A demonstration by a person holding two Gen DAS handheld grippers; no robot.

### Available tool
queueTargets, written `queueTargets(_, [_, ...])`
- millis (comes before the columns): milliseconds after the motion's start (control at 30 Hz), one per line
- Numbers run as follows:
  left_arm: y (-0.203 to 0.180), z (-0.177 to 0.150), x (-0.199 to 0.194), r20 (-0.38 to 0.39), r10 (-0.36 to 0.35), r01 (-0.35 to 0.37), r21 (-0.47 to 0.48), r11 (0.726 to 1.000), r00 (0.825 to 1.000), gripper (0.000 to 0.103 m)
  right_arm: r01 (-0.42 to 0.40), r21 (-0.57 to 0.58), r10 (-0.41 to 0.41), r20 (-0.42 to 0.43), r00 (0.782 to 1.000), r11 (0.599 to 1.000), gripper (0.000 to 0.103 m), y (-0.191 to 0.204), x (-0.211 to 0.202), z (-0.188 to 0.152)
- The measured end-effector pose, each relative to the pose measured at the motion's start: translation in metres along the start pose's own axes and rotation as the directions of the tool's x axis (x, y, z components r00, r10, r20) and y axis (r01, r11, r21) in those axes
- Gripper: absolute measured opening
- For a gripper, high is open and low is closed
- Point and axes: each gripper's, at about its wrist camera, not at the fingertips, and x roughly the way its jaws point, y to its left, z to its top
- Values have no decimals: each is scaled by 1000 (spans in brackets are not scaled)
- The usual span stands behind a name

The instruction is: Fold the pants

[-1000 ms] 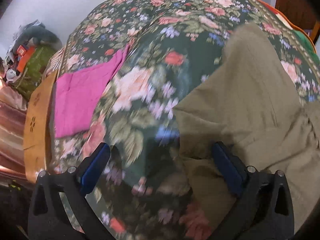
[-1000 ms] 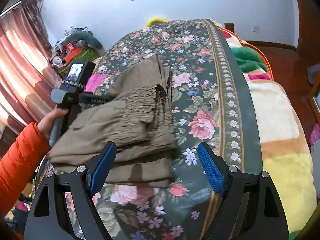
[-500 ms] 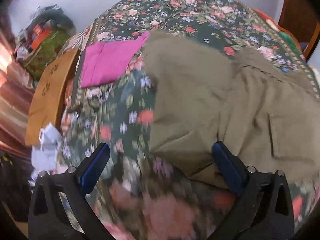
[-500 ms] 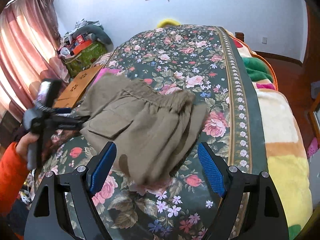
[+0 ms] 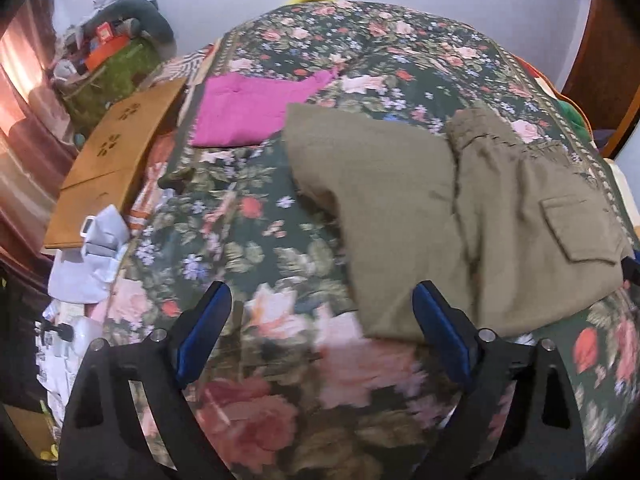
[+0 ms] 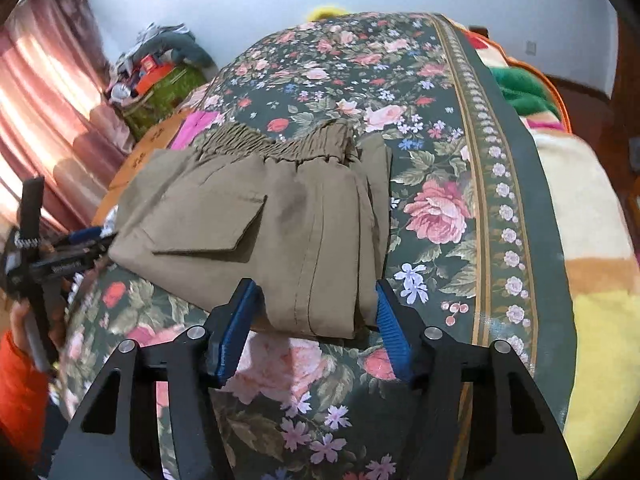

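Bed w/ a dark green floral blanket (image 6: 440, 120), big pink roses and a pale flower border strip along its right edge. Beyond that edge a thick fleece blanket in yellow, cream and green bands (image 6: 592, 264) shows. White wall behind the head of the bed; pink pleated curtains (image 6: 52, 92) on the left side of the room w/ light coming through. A heap of clothes and boxes on a green cloth (image 5: 116, 52) sits in the far left corner. A flat brown cardboard sheet (image 5: 112, 160) lies along the bed's left edge, crumpled white paper/plastic (image 5: 92, 256) at its near end.

Folded khaki-olive cotton pants (image 6: 272, 220) lie near the bed's front edge, roughly mid-width: soft matte weave, gathered elastic waistband at the far end, a flapped cargo pocket on top, layered edges stacked at the right. A folded magenta cloth (image 5: 252, 108), flat and squarish, rests past them toward the left edge.

Left gripper (image 5: 320, 332) is spread wide, nothing in it; its right blue ribbed pad is over the pants' near-left corner. Right gripper (image 6: 316, 316) is partly open, its blue pads straddling the pants' near edge, not pinching it.
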Motion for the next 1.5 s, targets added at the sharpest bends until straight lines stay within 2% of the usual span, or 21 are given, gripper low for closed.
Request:
queueTargets(100, [13,-7,2,-12,11,-11,-4,1000,1000,85,9,-19,-9,3,1000,1000,51,1,-2,-1])
queueTargets(200, [20,-10,5,-27,78,-77,9,997,997,69,10,-21,-10,1,1000,1000,50,1,-2,-1])
queueTargets(267, [29,-9,3,-18,117,-117,-15,993,993,66,15,-24,-15,-5,1000,1000,50,2,-2,0])
queueTargets(300, [35,-8,2,-11,108,-109,-36,993,994,66,18,-30,-18,-14,1000,999,50,3,-2,2])
queueTargets(433, [51,9,-12,43,30,-25,-123,992,999,66,33,-77,-36,-29,999,996,52,7,-5,13])
queueTargets(500, [48,19,-18,68,-11,19,-117,993,998,66,44,-86,-45,-11,999,995,52,8,-8,20])
queueTargets(567, [44,29,-19,71,-90,97,-98,990,993,66,50,-90,-50,11,999,995,53,8,-10,27])
queueTargets(700, [29,49,4,-4,-263,261,-110,959,965,69,58,-87,-55,35,998,994,54,7,-5,40])
queueTargets(767, [22,55,24,-59,-299,291,-118,949,952,69,63,-95,-60,28,998,993,54,7,3,46])
queueTargets(867, [12,60,53,-126,-362,347,-127,929,924,69,74,-129,-76,-12,997,989,54,8,22,47])
queueTargets(967, [12,65,62,-116,-363,349,-124,929,924,64,76,-176,-89,-69,994,981,55,10,41,39])
queueTargets(1133, [25,76,66,-85,-399,388,-124,913,913,33,77,-193,-93,-72,993,978,55,11,43,35])
queueTargets(1167, [27,79,68,-80,-404,393,-129,911,911,31,69,-185,-84,-74,994,980,55,9,43,35])
queueTargets(1233, [31,84,72,-74,-401,389,-137,911,913,30,58,-175,-72,-75,995,983,55,8,44,35])
queueTargets(1333, [34,93,72,-55,-351,342,-132,930,935,30,52,-174,-66,-75,995,983,55,8,44,34])
queueTargets(1500, [44,104,75,-24,-291,284,-156,946,956,31,38,-161,-51,-79,996,986,55,7,46,34])
